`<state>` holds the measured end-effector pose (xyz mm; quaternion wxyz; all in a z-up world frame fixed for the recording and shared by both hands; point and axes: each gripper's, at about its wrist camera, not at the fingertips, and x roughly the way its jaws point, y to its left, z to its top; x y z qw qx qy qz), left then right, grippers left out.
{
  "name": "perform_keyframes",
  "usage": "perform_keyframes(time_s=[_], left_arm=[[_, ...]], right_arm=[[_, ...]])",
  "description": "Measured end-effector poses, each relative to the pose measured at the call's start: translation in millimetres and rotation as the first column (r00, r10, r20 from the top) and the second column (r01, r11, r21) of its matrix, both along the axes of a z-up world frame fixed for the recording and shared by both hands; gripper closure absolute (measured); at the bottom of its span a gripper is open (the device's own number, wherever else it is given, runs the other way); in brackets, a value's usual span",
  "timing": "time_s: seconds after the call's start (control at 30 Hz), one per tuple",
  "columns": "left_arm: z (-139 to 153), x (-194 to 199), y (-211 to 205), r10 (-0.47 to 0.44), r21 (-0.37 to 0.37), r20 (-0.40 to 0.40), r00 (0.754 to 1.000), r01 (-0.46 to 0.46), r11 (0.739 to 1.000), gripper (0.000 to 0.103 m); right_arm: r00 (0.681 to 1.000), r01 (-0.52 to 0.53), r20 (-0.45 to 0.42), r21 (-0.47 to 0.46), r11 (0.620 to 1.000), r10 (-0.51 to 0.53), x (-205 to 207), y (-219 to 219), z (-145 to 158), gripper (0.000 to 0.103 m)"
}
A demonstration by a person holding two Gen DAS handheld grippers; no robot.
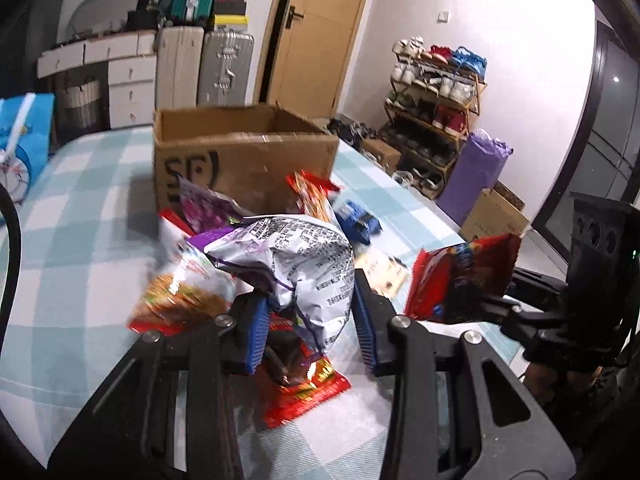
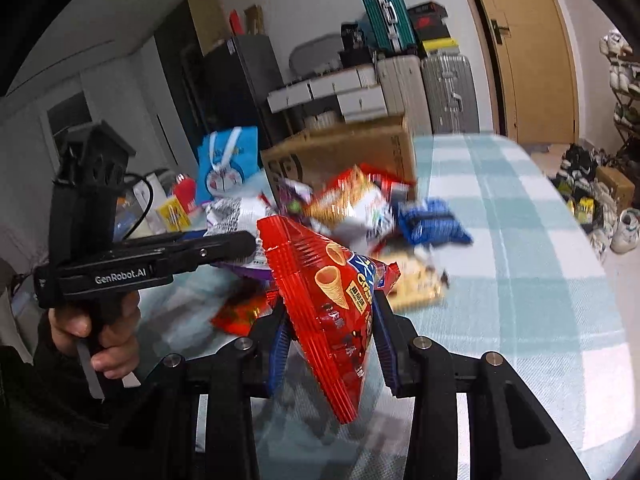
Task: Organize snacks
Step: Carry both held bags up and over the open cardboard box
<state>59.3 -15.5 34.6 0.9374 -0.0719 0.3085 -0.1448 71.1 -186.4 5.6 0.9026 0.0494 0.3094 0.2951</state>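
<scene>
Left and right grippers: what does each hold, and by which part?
Left gripper: silver-purple snack bag, by its lower end. Right gripper: red cone-snack bag, around its middle.

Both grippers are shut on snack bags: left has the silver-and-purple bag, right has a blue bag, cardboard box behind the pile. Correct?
One error: the bag in the right gripper is red, not blue. The right wrist view shows a red cone-snack bag between its fingers; the blue packet lies on the table. The rest holds: the left gripper is shut on the silver-and-purple bag, with the cardboard box behind the pile.
</scene>
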Motion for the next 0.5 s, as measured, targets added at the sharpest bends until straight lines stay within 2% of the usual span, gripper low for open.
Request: perform_keyframes(time_s=[0.33, 0.5], left_arm=[[50.2, -1.7, 32.6, 0.092, 0.027, 0.11, 0.99, -0.096, 0.995, 0.069], [74.0, 13.3, 49.2, 0.137, 0.03, 0.155, 0.978, -0.143, 0.989, 0.069]], right_arm=[[0.996, 0.024, 0.089, 0.043, 0.999, -0.028, 26.0, 0.6, 43.0, 0.065], [0.992, 0.039, 0.116, 0.051, 0.998, -0.045, 50.4, 2.7, 63.2, 0.065]])
